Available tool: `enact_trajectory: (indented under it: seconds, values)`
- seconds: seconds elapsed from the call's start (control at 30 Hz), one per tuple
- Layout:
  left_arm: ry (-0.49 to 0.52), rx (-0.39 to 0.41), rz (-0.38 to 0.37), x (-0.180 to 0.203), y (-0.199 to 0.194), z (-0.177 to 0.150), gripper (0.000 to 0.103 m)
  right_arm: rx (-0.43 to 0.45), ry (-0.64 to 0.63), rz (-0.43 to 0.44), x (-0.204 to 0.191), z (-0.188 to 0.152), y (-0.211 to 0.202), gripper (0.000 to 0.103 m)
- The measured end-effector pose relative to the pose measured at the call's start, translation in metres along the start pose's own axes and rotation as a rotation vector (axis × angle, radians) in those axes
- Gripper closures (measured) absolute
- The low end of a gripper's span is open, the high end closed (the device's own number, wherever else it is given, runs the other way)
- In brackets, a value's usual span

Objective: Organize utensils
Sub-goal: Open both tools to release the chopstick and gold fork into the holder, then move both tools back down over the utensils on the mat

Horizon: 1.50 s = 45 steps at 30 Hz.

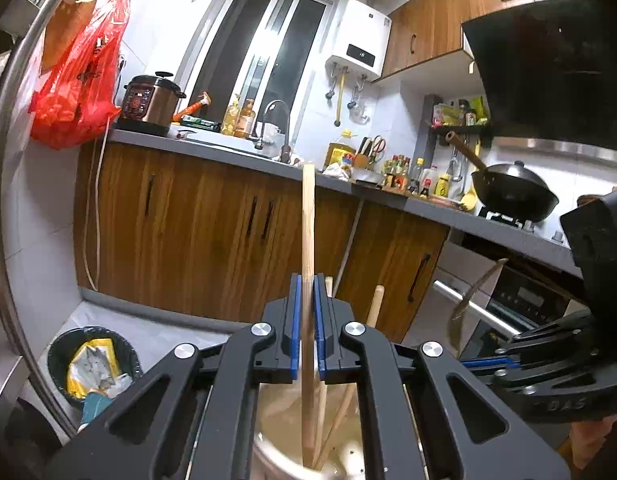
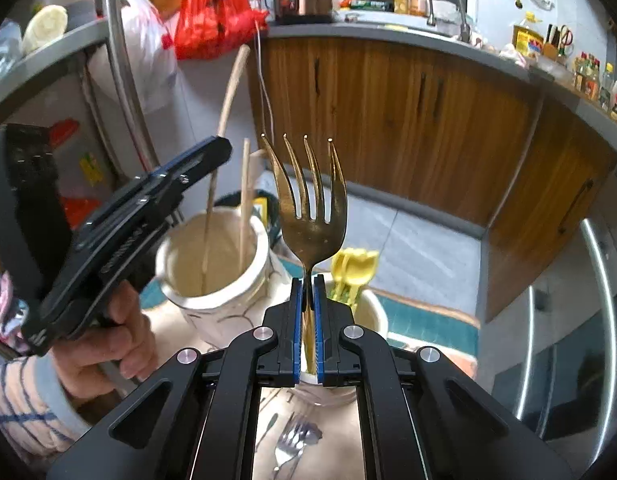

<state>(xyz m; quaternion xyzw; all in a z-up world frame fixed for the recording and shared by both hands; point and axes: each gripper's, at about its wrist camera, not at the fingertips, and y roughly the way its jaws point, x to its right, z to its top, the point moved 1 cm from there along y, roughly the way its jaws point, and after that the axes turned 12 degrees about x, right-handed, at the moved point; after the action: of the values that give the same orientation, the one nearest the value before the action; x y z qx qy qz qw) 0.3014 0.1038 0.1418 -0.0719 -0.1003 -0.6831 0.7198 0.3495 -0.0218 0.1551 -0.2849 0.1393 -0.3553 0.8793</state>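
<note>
Gold fork (image 2: 313, 216) in right gripper (image 2: 307, 292)

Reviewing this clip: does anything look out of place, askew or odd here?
Nothing looks spilled or damaged. The left gripper is shut on a wooden chopstick above the ceramic holder; the right gripper is shut on a gold fork, tines up.

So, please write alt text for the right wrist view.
The right gripper holds a gold fork upright, tines up, above a white holder with yellow utensils. To the left, the left gripper holds a wooden chopstick over a ceramic jar.
</note>
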Motion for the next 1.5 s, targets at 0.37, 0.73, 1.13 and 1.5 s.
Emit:
enact_trajectory:
  seconds: [0.37,0.73,1.13,1.5]
  values:
    - [0.064,-0.077,0.017,0.001,0.001,-0.008,0.095,-0.012,0.051,-0.018,0.015,0.009,0.024,0.097]
    - [0.029,-0.051,0.022,-0.011,-0.034,-0.007,0.067,0.042,0.093,-0.017,0.022,0.001,0.014,0.085]
    - [-0.064,-0.208,0.107,-0.04,-0.092,-0.019,0.049,0.126,0.127,0.012,0.025,-0.031,-0.067,0.085]
    - [-0.018,-0.411,0.053,-0.009,-0.116,-0.074,0.047,0.019,0.171,-0.003,0.023,-0.098,-0.075,0.085]
